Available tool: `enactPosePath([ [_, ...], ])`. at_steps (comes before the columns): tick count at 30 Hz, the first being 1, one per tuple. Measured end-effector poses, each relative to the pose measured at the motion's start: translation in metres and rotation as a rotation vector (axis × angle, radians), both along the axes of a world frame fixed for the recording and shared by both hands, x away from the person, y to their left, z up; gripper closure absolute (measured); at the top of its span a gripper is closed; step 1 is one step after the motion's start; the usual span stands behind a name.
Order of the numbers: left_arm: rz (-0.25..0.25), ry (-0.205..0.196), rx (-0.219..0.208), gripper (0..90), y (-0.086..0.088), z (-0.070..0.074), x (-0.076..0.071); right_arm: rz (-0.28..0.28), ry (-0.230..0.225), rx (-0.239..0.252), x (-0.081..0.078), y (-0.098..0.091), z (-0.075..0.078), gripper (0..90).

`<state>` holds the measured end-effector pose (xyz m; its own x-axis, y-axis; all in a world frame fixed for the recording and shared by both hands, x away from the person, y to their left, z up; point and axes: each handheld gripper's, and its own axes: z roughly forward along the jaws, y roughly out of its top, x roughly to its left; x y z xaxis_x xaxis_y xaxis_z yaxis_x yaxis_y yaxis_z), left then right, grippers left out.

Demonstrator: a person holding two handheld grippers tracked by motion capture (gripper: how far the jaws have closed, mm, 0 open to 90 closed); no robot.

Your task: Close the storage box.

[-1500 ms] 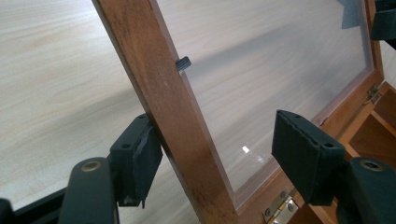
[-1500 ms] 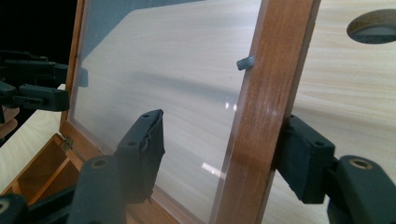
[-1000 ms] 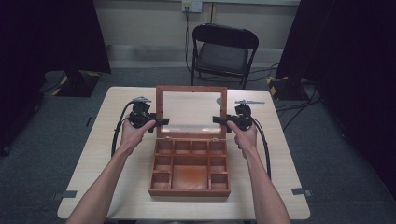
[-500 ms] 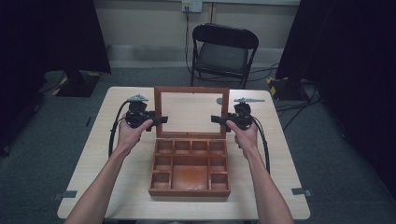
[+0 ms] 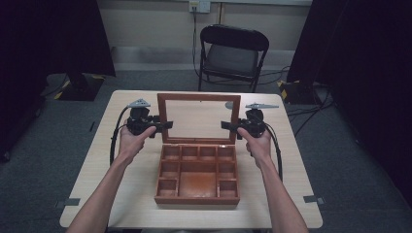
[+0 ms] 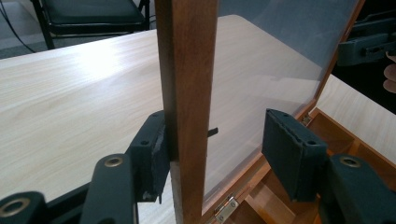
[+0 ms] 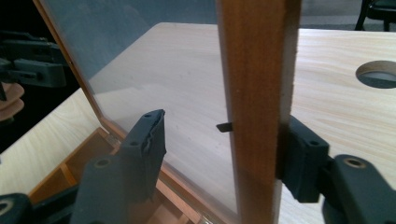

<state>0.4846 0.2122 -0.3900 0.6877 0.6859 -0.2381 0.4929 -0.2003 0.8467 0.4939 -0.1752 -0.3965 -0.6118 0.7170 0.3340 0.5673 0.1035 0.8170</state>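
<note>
Two open hand-held grippers (image 5: pixel 165 125) (image 5: pixel 227 126), upright lid (image 5: pixel 198 118)

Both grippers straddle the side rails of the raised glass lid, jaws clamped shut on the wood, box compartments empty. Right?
Not clamped. The left gripper and right gripper do straddle the lid rails, but each is open: in the gripper views only the outer jaw touches the wood, while the inner jaw stands clear of the glass. The high view shows the box compartments empty.

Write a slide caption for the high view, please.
Two grippers, left and right, flank the open wooden box's glass lid.
</note>
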Motion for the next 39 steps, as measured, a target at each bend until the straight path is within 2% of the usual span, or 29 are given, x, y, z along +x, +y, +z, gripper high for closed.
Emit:
enactPosePath([
  [4,-0.014,0.002,-0.034,43.2,0.0,0.0,0.001,0.007,-0.012,0.004,-0.004,-0.002,0.001,41.7],
  [6,-0.014,-0.006,-0.024,42.6,-0.003,0.001,-0.001,0.009,-0.014,0.004,-0.006,-0.002,0.001,41.7],
  [9,-0.013,-0.031,0.013,40.4,-0.008,0.004,-0.007,0.016,-0.018,0.005,-0.009,-0.003,0.001,41.8],
  [14,-0.028,-0.043,0.015,41.4,-0.006,0.005,-0.015,0.03,-0.022,-0.004,-0.015,-0.002,0.003,42.7],
  [17,-0.032,-0.05,0.002,42.0,-0.005,0.003,-0.019,0.033,-0.032,-0.014,-0.019,-0.001,0.004,41.8],
  [23,-0.038,-0.057,0.007,41.8,-0.005,0.003,-0.026,0.032,-0.036,-0.008,-0.026,-0.001,0.003,40.2],
  [25,-0.049,-0.064,0.018,41.3,-0.006,0.003,-0.028,0.036,-0.029,-0.013,-0.027,-0.001,0.004,39.6],
  [26,-0.054,-0.069,0.038,40.8,-0.006,0.003,-0.03,0.039,-0.022,-0.016,-0.028,-0.001,0.005,39.4],
  [33,-0.053,-0.083,0.029,43.6,-0.004,0.001,-0.039,0.053,-0.028,-0.014,-0.037,-0.003,0.003,37.6],
  [37,-0.053,-0.068,0.005,43.6,-0.004,0.0,-0.045,0.064,-0.026,-0.02,-0.042,-0.003,0.002,36.8],
  [39,-0.045,-0.068,0.02,42.8,-0.006,0.0,-0.048,0.071,-0.023,-0.022,-0.044,-0.004,0.002,36.1],
])
